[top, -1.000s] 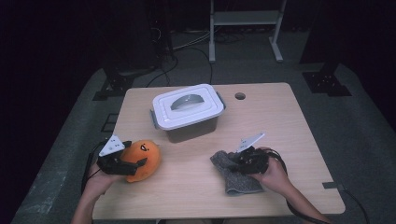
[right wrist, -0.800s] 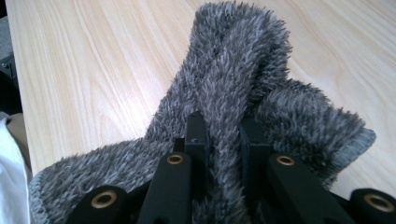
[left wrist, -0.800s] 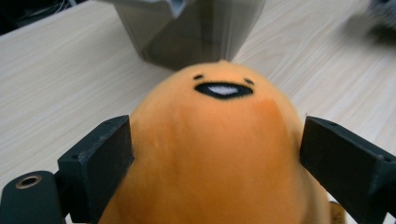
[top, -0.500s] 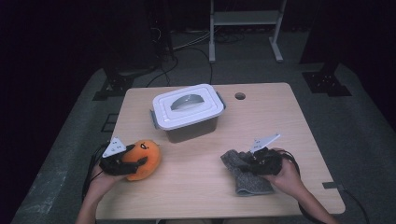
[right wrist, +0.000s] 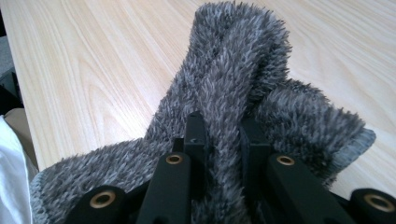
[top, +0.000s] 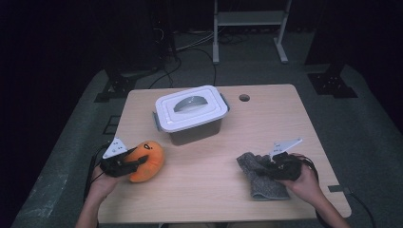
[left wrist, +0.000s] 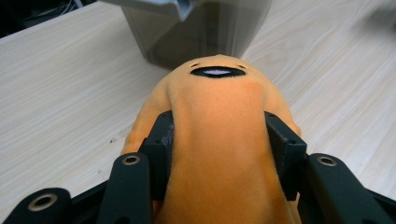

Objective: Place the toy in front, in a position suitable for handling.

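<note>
My left tongs, jaws just closing, pinch the orange plush at the counter's near left; my right tongs clamp a fold of grey cloth, near right, the lidded box beyond, nearer the left hand

Lidded grey box stands at table centre-far; sole tall obstacle. Open tabletop runs between orange plush at near left and grey cloth at near right. Far right of table free, apart from a small hole just right of box.
</note>
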A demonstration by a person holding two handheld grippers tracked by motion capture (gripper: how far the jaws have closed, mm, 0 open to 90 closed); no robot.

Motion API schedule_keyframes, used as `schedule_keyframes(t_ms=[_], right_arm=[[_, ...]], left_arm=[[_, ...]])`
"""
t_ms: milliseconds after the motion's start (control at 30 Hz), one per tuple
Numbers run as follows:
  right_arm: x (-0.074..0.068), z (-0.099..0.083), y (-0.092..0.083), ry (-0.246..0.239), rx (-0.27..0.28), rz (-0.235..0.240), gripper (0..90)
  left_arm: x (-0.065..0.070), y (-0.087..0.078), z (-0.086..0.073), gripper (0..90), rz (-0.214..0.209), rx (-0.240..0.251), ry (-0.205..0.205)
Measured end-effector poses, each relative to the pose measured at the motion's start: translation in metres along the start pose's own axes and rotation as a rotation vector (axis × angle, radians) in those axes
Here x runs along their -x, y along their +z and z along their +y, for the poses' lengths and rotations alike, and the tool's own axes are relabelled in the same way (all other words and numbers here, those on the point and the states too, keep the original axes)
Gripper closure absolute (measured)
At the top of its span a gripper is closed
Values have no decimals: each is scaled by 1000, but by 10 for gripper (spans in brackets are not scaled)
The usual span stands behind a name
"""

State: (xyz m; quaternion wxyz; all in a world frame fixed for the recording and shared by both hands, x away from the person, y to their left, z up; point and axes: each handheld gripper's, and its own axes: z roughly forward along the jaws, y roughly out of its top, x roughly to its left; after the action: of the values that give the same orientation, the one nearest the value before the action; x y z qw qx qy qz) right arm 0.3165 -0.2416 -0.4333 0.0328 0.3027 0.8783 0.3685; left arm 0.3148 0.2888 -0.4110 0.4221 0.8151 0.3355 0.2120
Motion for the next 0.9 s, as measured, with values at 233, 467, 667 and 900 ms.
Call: schedule_keyframes(t_ms=[233,467,667,900], right_arm=[[5,-8,-10,23,16,-12,765],[9,-17,-19,41,27,-23,764],[13,-25,-24,56,33,-28,764],[16,-32,-28,72,39,-36,764]], left_arm=[[15,-6,17,529,-77,46,39],[47,1,43,526,-179,74,118],[67,16,57,523,-237,75,166],[83,30,68,521,-286,71,203]])
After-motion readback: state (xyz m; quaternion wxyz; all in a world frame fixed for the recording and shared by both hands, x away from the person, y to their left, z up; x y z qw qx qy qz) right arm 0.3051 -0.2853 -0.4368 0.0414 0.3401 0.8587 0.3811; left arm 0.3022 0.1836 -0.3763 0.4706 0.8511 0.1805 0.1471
